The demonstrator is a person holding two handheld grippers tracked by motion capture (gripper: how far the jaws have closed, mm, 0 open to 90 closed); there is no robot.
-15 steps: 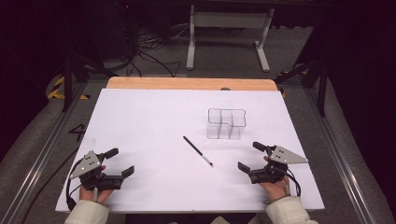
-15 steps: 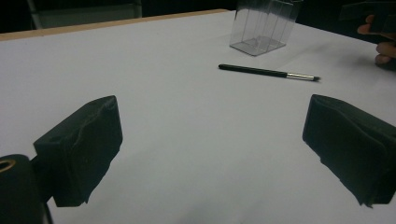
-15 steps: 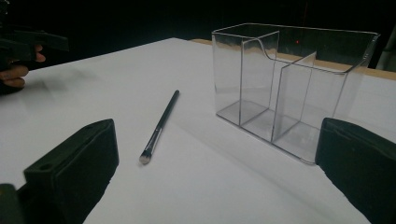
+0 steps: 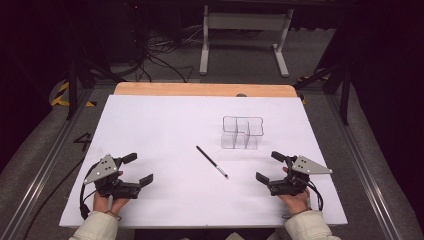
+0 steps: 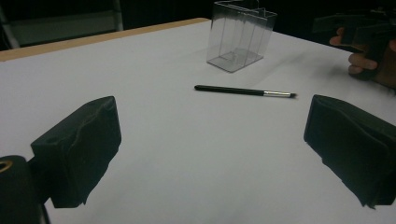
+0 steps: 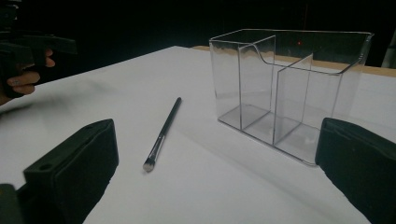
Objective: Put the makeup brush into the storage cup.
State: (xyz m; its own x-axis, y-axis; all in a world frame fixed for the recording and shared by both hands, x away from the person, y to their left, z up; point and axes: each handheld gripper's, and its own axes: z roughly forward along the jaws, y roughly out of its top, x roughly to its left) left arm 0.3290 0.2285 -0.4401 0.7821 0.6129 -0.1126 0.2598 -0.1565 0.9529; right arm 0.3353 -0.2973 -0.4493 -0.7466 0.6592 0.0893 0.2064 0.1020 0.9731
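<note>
A thin black makeup brush with a silver ferrule lies flat near the middle of the white table; it also shows as the brush and the brush. Just beyond it stands an empty clear plastic organiser with divided compartments, seen also as the organiser and the organiser. My left gripper rests at the near left, open, nothing between its jaws. My right gripper rests at the near right, open and empty, its jaws facing the brush and organiser.
A wooden strip runs along the table's far edge. Beyond it stand a white metal frame and cables on a dark floor. Metal rails flank the table on both sides.
</note>
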